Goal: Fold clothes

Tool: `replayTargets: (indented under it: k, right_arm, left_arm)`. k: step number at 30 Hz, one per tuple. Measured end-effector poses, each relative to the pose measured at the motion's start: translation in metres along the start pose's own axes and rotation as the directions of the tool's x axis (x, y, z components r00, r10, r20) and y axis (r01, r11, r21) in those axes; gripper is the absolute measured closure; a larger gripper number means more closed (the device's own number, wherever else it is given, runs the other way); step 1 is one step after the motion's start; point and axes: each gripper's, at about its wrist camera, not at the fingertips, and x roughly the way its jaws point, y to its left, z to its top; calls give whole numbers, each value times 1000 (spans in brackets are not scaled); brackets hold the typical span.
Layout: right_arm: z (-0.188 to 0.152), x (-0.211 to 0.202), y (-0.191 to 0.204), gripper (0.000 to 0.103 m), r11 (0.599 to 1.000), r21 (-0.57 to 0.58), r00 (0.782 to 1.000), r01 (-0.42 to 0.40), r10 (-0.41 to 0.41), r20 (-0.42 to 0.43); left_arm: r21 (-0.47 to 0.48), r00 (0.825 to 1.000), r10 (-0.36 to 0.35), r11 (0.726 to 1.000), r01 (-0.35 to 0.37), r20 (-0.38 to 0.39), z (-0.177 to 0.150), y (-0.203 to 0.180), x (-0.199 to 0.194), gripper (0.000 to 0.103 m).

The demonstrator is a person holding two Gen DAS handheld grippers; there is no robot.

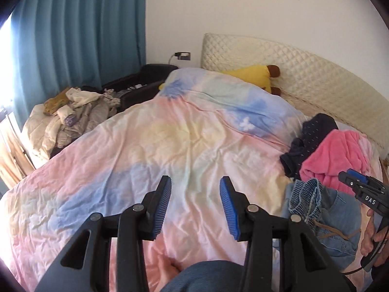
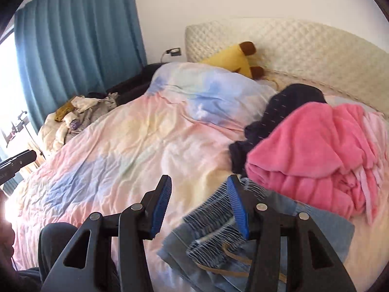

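Blue ribbed pads line both pairs of jaws, which stand apart with nothing between them: the left gripper (image 1: 195, 209) hangs over the pastel duvet (image 1: 150, 146), the right gripper (image 2: 199, 209) just above the folded denim garment (image 2: 218, 238) at the bed's near edge. Beyond the denim lie a pink fleece (image 2: 308, 146) and a dark dotted garment (image 2: 279, 112). Further off are a yellow plush toy (image 1: 252, 75), the quilted cream headboard (image 1: 304, 73), teal curtains (image 1: 80, 29) and a side heap of laundry (image 1: 73, 112).

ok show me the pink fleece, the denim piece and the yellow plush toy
pink fleece (image 2: 304, 150): right wrist view, middle of the bundle.
denim piece (image 2: 214, 238): right wrist view, gathered waistband.
yellow plush toy (image 1: 250, 74): left wrist view, yellow body.
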Motion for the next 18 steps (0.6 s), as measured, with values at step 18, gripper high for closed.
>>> replayTargets:
  k: [18]
  right_arm:
    - [23,25,294,55,799,-324,850,-506,526,-28]
  left_arm:
    - [-282,876,482,842,-460,9,-56,205,-91,60]
